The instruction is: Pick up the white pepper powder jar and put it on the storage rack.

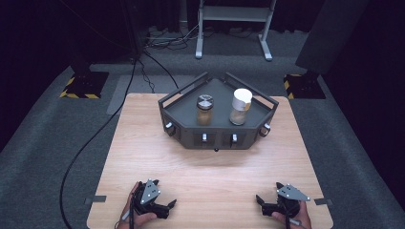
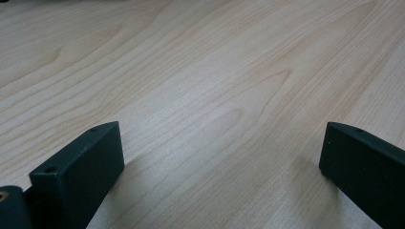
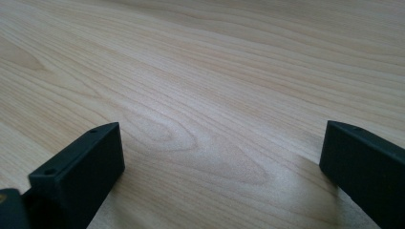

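Both grippers, left gripper and right gripper, rested on the surface, jaws wide, empty. Brown jar and white-capped jar sat untouched in the tray; nothing apparently started.

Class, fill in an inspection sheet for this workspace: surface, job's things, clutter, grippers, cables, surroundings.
Surface: light wooden table, bare near the hands.
Job's things: dark angular tray at the far side, holding a metal-lidded jar and a white-lidded jar, upright and apart.
Clutter: nothing seen.
Grippers: left gripper and right gripper resting on the table, jaws open, nothing between.
Cables: black cable across the carpet.
Surroundings: grey carpet, metal stand behind.
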`<state>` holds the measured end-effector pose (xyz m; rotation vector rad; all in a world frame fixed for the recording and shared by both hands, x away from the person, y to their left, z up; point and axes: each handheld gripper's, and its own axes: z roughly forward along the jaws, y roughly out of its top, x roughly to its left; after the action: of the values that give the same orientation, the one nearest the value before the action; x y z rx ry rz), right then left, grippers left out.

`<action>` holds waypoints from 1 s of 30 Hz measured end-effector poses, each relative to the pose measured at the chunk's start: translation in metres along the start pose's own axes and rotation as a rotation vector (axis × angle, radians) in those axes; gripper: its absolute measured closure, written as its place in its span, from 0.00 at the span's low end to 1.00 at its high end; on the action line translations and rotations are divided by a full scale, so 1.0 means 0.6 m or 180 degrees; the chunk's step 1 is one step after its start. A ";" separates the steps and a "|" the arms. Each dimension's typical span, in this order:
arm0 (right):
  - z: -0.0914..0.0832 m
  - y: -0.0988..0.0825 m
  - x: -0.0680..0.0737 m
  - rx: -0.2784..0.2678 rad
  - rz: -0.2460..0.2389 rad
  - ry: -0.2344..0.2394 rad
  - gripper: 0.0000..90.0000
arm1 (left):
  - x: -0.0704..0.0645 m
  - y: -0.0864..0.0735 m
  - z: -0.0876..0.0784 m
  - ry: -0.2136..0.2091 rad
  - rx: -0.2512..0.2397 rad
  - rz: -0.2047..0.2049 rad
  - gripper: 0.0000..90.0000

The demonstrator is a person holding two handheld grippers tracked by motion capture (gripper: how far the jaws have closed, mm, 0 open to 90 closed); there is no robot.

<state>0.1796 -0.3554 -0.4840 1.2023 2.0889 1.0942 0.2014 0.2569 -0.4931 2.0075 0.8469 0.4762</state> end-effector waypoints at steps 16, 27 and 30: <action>0.000 0.001 0.000 0.0008 0.0008 -0.0005 0.00 | -0.001 -0.001 -0.001 0.0007 -0.0002 0.0006 0.01; 0.000 0.000 0.003 0.0010 0.0016 -0.0023 0.00 | -0.001 -0.001 -0.001 0.0008 -0.0003 0.0005 0.01; 0.000 0.000 0.003 0.0010 0.0016 -0.0024 0.00 | -0.001 0.000 -0.001 0.0007 0.0000 0.0009 0.01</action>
<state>0.1787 -0.3540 -0.4837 1.2121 2.0838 1.0874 0.2005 0.2569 -0.4930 2.0088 0.8457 0.4802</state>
